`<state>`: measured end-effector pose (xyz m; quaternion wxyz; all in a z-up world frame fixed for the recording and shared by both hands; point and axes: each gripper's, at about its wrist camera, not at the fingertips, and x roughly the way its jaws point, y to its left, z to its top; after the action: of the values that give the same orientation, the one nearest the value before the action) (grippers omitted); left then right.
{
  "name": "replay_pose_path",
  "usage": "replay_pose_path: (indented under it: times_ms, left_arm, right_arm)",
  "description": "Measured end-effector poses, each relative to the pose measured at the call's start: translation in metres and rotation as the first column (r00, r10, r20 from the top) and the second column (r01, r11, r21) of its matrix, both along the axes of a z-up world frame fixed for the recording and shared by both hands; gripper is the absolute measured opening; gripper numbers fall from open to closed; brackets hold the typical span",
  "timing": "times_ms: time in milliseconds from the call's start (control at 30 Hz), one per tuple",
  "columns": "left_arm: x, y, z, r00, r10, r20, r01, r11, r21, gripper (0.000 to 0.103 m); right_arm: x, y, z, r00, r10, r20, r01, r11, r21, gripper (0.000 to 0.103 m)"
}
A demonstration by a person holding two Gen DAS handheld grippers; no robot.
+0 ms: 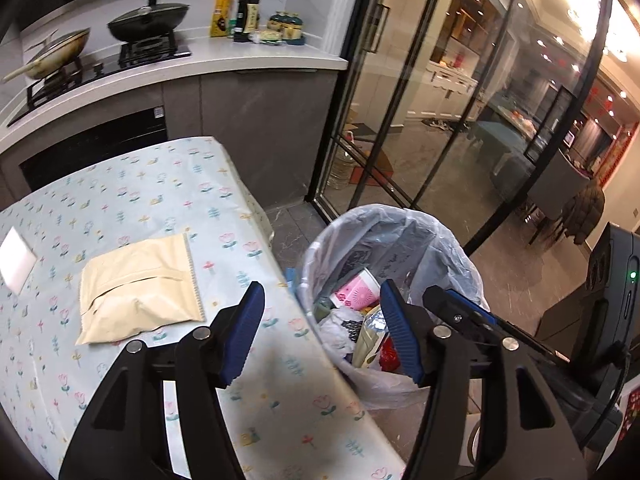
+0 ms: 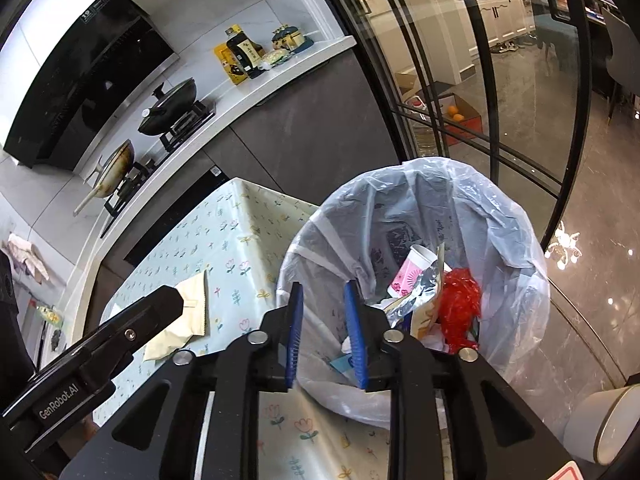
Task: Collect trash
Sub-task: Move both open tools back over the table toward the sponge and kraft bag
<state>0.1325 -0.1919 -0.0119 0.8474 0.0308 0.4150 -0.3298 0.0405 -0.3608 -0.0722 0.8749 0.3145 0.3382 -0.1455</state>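
Note:
A bin lined with a clear bag (image 1: pixel 404 236) (image 2: pixel 500 208) stands on the floor against the edge of the floral-cloth table (image 1: pixel 140 200) (image 2: pixel 228 232). Inside it lie a pink paper cup (image 1: pixel 356 290) (image 2: pixel 408 276), a crumpled red plastic piece (image 2: pixel 460 304) and a foil wrapper (image 2: pixel 420 292). My left gripper (image 1: pixel 320 288) hangs open over the table edge and the bin's near rim, with nothing between its fingers. My right gripper (image 2: pixel 324 286) is above the bin's near rim, its jaws a narrow gap apart and empty. A cream tissue pack (image 1: pixel 136 288) (image 2: pixel 192 312) lies on the table.
A white card (image 1: pixel 16 260) lies at the table's left edge. Behind the table runs a counter with a hob, two pans (image 1: pixel 148 20) and bottles (image 1: pixel 248 12). Black-framed glass doors (image 1: pixel 400 100) stand behind the bin. A white lidded bin (image 2: pixel 608 420) sits at lower right.

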Motion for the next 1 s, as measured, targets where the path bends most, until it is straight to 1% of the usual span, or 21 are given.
replay_pose_path:
  times_ms: [200,300,400,433,500,533,567,600,700,800,933,1000]
  left_arm:
    - [0.007,0.056,-0.001,0.995,0.101,-0.005,-0.101,0.995,-0.003,0.060]
    - [0.014,0.089,-0.004,0.986,0.164,-0.023,-0.165,0.986,-0.004,0.060]
    - [0.019,0.121,-0.006,0.974,0.225,-0.020,-0.225,0.974,0.006,0.060]
    - [0.021,0.131,-0.007,0.970,0.244,-0.020,-0.244,0.970,0.011,0.060]
    - [0.024,0.151,-0.007,0.960,0.279,-0.025,-0.278,0.960,0.010,0.063]
    - [0.026,0.162,-0.008,0.955,0.297,-0.027,-0.297,0.955,0.009,0.065]
    - [0.027,0.172,-0.009,0.949,0.314,-0.028,-0.314,0.950,0.008,0.069]
    - [0.028,0.183,-0.009,0.942,0.335,-0.028,-0.335,0.942,0.007,0.071]
    - [0.032,0.216,-0.014,0.922,0.386,-0.031,-0.386,0.923,0.010,0.073]
    - [0.037,0.245,-0.019,0.902,0.429,-0.042,-0.429,0.903,0.013,0.074]
    - [0.044,0.278,-0.024,0.873,0.485,-0.054,-0.485,0.874,0.013,0.076]
    - [0.047,0.292,-0.025,0.854,0.517,-0.054,-0.517,0.856,0.012,0.084]
  right_arm:
    - [0.015,0.036,0.006,0.997,0.078,-0.001,-0.078,0.997,-0.007,0.029]
    - [0.027,0.061,0.004,0.991,0.134,-0.012,-0.135,0.991,-0.008,0.029]
    - [0.040,0.090,0.001,0.980,0.196,-0.024,-0.197,0.980,-0.006,0.030]
    - [0.043,0.099,0.000,0.977,0.211,-0.026,-0.211,0.977,-0.005,0.031]
    - [0.051,0.119,-0.003,0.969,0.243,-0.032,-0.243,0.970,-0.001,0.037]
    - [0.055,0.129,-0.005,0.966,0.255,-0.035,-0.255,0.967,0.001,0.039]
    - [0.059,0.139,-0.007,0.963,0.268,-0.039,-0.268,0.963,0.004,0.039]
    - [0.063,0.148,-0.008,0.959,0.280,-0.042,-0.280,0.960,0.008,0.040]
    - [0.074,0.173,-0.014,0.953,0.299,-0.051,-0.299,0.954,0.014,0.045]
    - [0.086,0.193,-0.020,0.947,0.314,-0.062,-0.313,0.949,0.022,0.045]
    - [0.101,0.212,-0.030,0.953,0.293,-0.078,-0.290,0.956,0.041,0.051]
    - [0.108,0.218,-0.034,0.958,0.271,-0.087,-0.268,0.962,0.054,0.052]
